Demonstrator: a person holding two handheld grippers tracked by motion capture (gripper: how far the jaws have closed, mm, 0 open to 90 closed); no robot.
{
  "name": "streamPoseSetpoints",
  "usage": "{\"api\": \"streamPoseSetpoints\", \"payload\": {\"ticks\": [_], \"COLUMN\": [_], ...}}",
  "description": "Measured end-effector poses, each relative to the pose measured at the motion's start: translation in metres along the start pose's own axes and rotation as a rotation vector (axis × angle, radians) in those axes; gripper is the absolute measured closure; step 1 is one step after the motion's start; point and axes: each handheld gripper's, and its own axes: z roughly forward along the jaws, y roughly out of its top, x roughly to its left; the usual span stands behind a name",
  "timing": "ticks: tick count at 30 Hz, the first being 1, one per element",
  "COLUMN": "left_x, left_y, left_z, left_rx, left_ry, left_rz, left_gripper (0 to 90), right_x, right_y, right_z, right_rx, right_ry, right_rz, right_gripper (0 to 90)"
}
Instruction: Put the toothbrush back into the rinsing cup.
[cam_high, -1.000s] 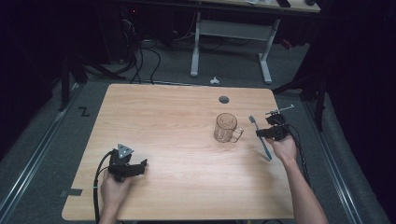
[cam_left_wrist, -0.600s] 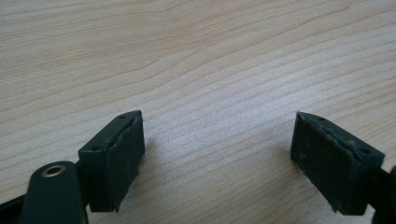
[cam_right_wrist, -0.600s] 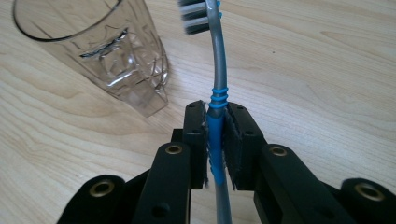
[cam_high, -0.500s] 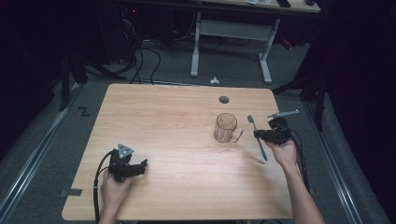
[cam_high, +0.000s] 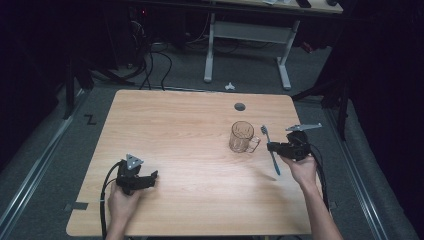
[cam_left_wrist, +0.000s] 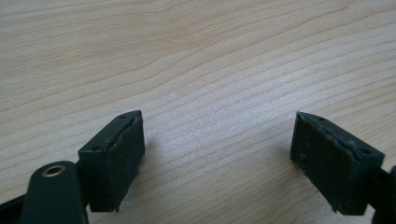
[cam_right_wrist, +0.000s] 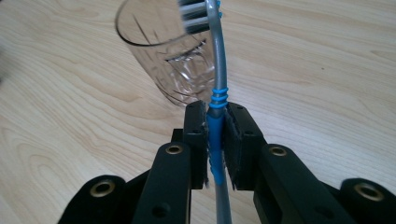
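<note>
Pale wood grain runs across the table (cam_high: 190, 130), which stands on a dark floor with cables and a second desk frame (cam_high: 247, 35) behind it.

At the table's right side the toothbrush (cam_high: 270, 150) is off the wood, pinched in the right gripper (cam_high: 272, 147). In the right gripper view the 2 black pads are pressed together on the blue ribbed grip section (cam_right_wrist: 215, 135) of the handle, about mid-length, with the grey neck curving up to the bristle head (cam_right_wrist: 195, 14), which sits over the rim of the glass mug (cam_right_wrist: 163, 51). In the high view the brush head points away from the person and the tail hangs back toward the person's right hand (cam_high: 300, 167).

By my reading, the brush is light and its thin plastic shaft somewhat springy; the ribbed blue part is the sensible hold, since the smooth grey neck would likely twist or slide between flat pads. The mug looks rigid, breakable and easy to tip if the brush knocks its rim, so a steady descent into the mouth seems wise.

Well apart at the near left, the left gripper (cam_high: 150, 176) lies low over bare wood, its pads (cam_left_wrist: 119, 154) wide apart with nothing between them.
</note>
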Motion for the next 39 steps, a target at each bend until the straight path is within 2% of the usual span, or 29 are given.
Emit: {"api": "streamPoseSetpoints", "payload": {"ticks": [10,18,27,39], "left_x": [0.0,0.0,0.0,0.0], "left_y": [0.0,0.0,0.0,0.0], "left_z": [0.0,0.0,0.0,0.0], "left_rx": [0.0,0.0,0.0,0.0], "left_ry": [0.0,0.0,0.0,0.0], "left_rz": [0.0,0.0,0.0,0.0], "left_gripper": [18.2,18.3,18.2,18.3], "right_x": [0.013,0.019,0.027,0.026], "right_y": [-0.002,0.0,0.01,0.025], "right_z": [-0.003,-0.004,-0.005,-0.004], "right_rx": [-0.072,-0.106,-0.153,-0.204], "right_ry": [0.021,0.023,0.061,0.096], "right_rz": [-0.007,-0.02,-0.052,-0.058], "right_gripper": [79.9,80.0,80.1,80.0]}}
